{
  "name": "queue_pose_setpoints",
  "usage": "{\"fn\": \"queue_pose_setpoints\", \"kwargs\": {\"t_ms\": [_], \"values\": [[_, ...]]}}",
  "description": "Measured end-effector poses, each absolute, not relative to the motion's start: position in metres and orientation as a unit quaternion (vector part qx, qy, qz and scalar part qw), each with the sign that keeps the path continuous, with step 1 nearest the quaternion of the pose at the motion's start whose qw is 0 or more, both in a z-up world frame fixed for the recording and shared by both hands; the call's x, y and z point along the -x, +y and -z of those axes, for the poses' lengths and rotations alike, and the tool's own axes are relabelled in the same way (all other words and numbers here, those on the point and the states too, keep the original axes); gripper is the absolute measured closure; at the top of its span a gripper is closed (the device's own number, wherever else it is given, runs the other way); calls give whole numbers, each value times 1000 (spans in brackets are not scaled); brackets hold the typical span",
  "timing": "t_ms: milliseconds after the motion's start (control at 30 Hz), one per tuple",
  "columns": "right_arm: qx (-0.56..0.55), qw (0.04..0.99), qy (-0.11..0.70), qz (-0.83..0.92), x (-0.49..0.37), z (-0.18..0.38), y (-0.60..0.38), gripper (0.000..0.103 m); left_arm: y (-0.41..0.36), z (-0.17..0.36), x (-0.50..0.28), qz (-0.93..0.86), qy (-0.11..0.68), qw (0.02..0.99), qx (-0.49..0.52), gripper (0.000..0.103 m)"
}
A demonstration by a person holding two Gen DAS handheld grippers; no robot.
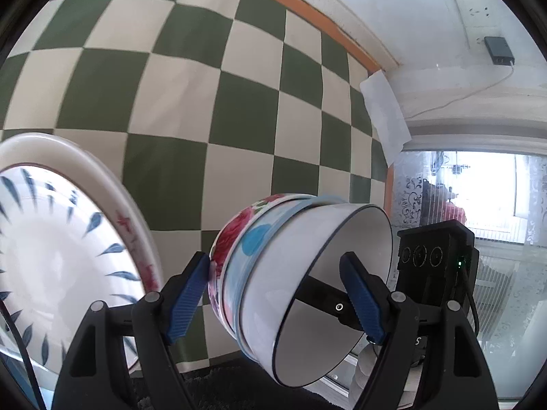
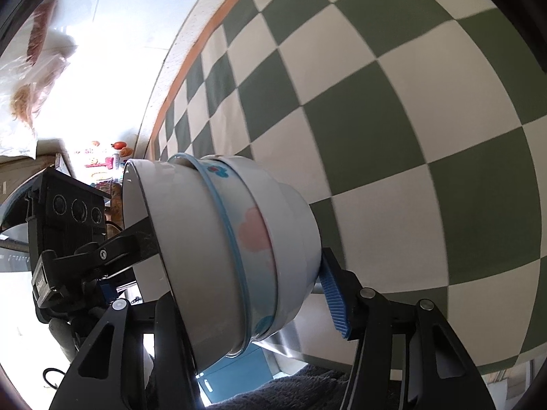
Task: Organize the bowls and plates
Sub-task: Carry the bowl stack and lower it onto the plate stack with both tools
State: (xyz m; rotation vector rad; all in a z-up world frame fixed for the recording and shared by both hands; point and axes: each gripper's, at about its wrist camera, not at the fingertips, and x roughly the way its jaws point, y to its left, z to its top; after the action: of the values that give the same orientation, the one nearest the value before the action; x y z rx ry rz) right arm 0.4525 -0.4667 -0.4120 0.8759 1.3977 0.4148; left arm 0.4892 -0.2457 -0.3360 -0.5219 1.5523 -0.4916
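A nested stack of three bowls (image 1: pixel 273 273) is held in the air, tilted on its side: a white inner bowl with a dark rim, a blue-dotted middle bowl and a red-flowered outer bowl. My left gripper (image 1: pixel 277 294) is shut on the stack, one blue pad inside the white bowl and one on the flowered outside. My right gripper (image 2: pixel 239 273) is shut on the same stack (image 2: pixel 232 249) from the other side; only its right blue pad (image 2: pixel 333 302) shows. A stack of plates (image 1: pixel 54 249) with blue leaf marks sits at the lower left in the left wrist view.
A green and white checkered tablecloth (image 1: pixel 191 102) with an orange edge fills the background in both views (image 2: pixel 410 102). A white wall with a small black box (image 1: pixel 499 49) and a bright window lie to the right. A dark fuzzy mat (image 2: pixel 301 389) and a blue cabinet lie below.
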Motion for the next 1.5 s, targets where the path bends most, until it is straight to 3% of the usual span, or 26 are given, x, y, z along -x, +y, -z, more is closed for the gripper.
{"fn": "queue_pose_setpoints", "kwargs": {"t_ms": [567, 1000, 1500], "values": [[-333, 655, 629, -255, -473, 372, -369, 47, -143, 302, -473, 165, 645, 694, 275, 27], [-281, 628, 661, -299, -495, 388, -273, 47, -64, 326, -465, 104, 640, 695, 313, 27], [-256, 618, 684, -290, -508, 409, -237, 47, -48, 347, -460, 99, 649, 680, 327, 27]]}}
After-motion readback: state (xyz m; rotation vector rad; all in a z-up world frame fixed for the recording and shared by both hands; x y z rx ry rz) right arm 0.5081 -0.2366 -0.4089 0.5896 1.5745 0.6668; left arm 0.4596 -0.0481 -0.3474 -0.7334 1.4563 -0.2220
